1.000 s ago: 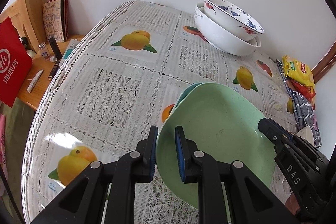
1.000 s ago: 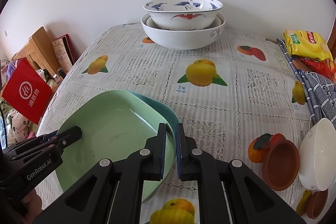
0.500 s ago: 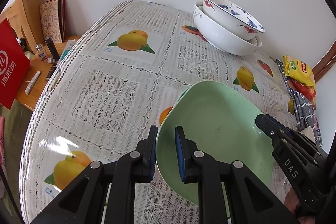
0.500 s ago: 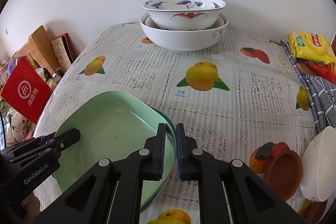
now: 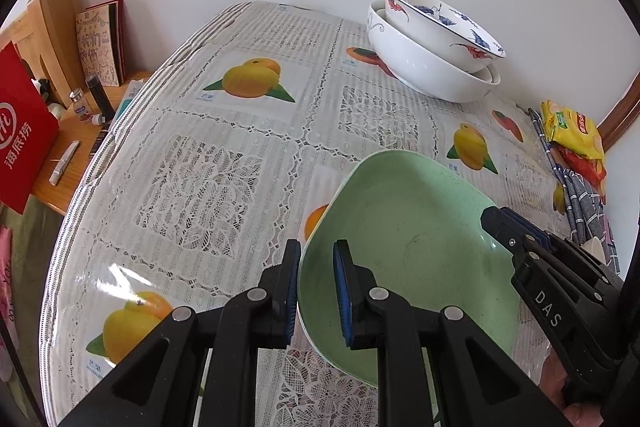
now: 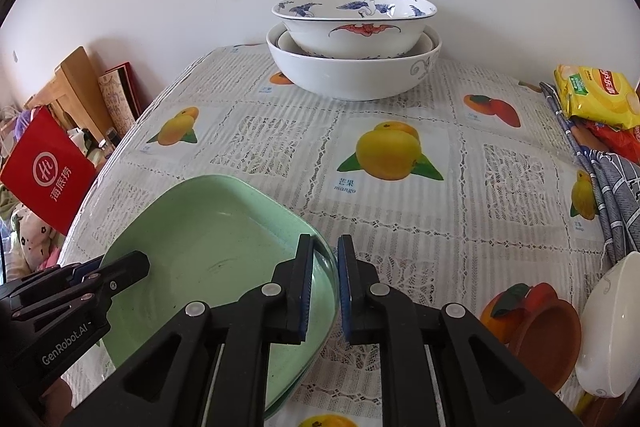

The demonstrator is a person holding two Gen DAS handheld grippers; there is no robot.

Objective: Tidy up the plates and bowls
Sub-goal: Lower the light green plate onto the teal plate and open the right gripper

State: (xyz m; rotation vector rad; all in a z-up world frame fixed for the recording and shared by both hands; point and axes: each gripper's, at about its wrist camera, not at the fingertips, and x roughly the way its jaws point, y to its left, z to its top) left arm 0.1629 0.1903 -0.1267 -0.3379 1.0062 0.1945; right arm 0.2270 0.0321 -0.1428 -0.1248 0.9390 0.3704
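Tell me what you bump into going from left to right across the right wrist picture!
red bag → green plate → stacked white bowls → brown clay bowl → yellow snack packet

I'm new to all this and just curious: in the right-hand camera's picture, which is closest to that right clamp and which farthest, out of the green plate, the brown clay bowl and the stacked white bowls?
1. Green plate: its rim sits between the right gripper's fingers, lower left.
2. Brown clay bowl: lower right, on the tablecloth.
3. Stacked white bowls: far end, by the wall.
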